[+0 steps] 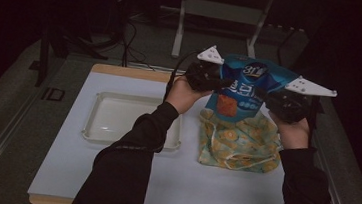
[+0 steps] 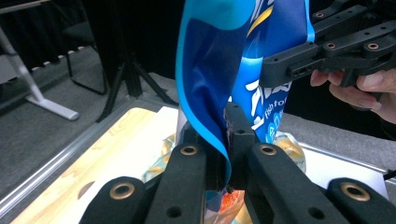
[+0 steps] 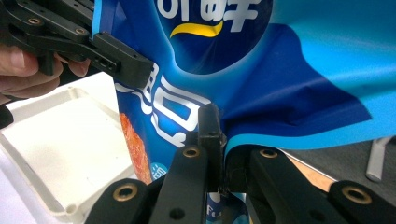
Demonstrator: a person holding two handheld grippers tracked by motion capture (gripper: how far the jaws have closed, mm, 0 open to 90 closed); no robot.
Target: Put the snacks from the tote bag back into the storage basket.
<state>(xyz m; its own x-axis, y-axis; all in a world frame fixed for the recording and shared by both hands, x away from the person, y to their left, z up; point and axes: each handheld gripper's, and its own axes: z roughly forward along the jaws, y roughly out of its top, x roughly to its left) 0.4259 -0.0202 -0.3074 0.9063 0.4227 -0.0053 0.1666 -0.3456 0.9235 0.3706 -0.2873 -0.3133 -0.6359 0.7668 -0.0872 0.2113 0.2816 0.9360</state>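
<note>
Both my left claw [image 1: 210,77] and right claw [image 1: 282,102] pinch the blue snack bag [image 1: 243,83] aloft, centre-right; the white tray [image 1: 97,124] at left stays empty, so placing seems undone.

Blue snack bag [image 1: 243,83] held upright above patterned cloth bag [image 1: 238,140], pinched at both side edges.
</note>
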